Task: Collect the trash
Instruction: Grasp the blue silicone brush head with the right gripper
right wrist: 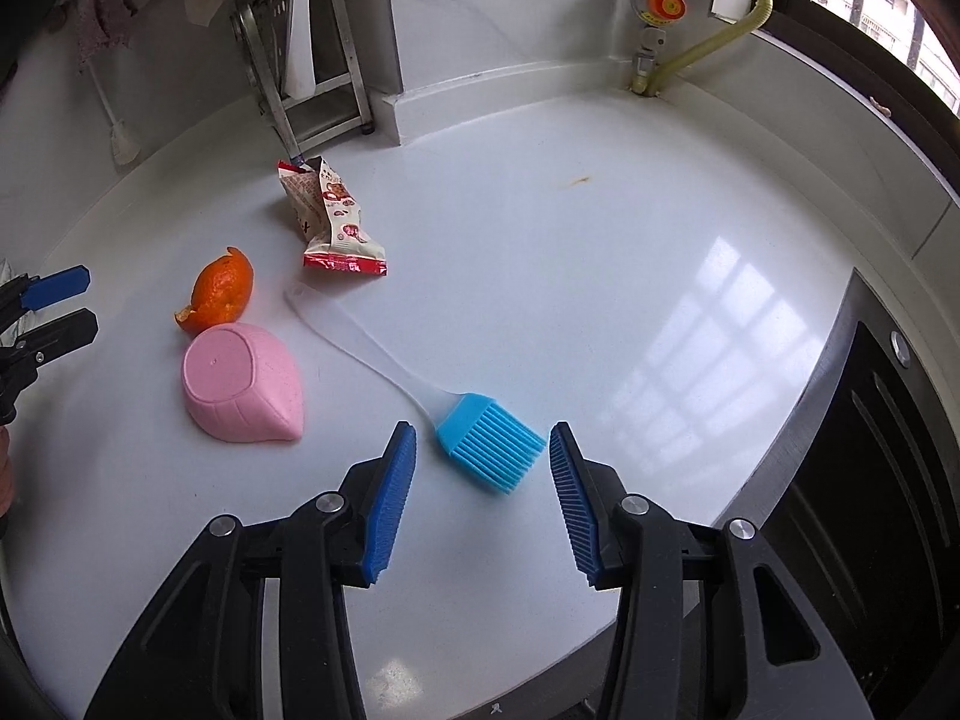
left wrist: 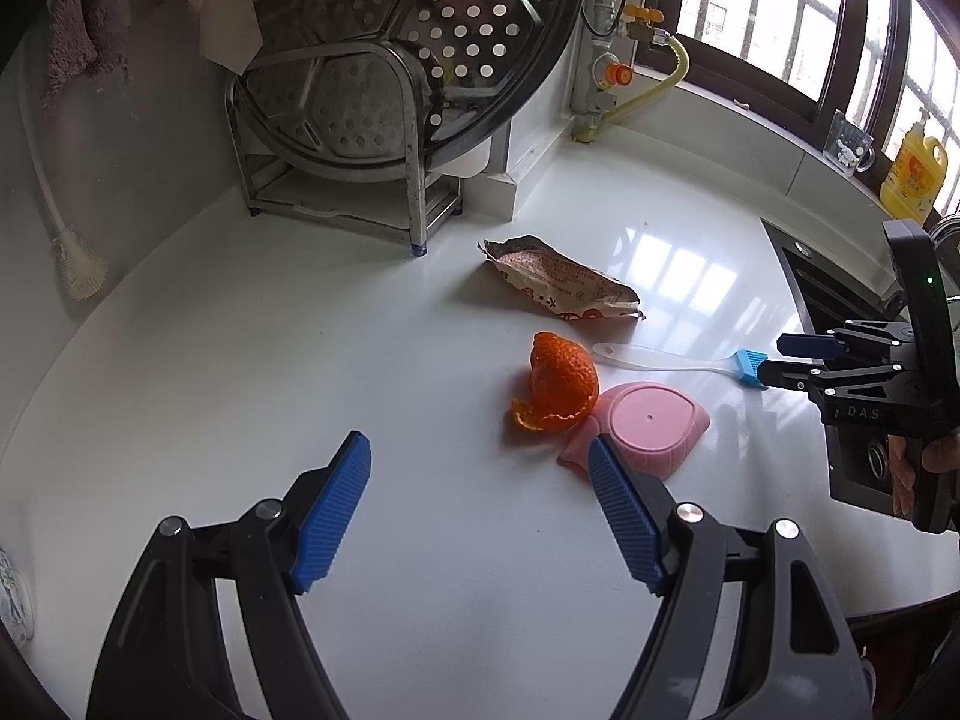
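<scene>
On the white surface [left wrist: 300, 330], the orange peel [left wrist: 555, 384] touches the upturned pink bowl [left wrist: 645, 420], just ahead of the spread, empty left claw [left wrist: 480, 468], nearer than the right claw [right wrist: 483, 456], spread astride the brush [right wrist: 486, 447].

"DAS" in pale letters – on black body of right tool [left wrist: 771, 360]; snack wrapper [right wrist: 336, 222] print unreadable.
</scene>
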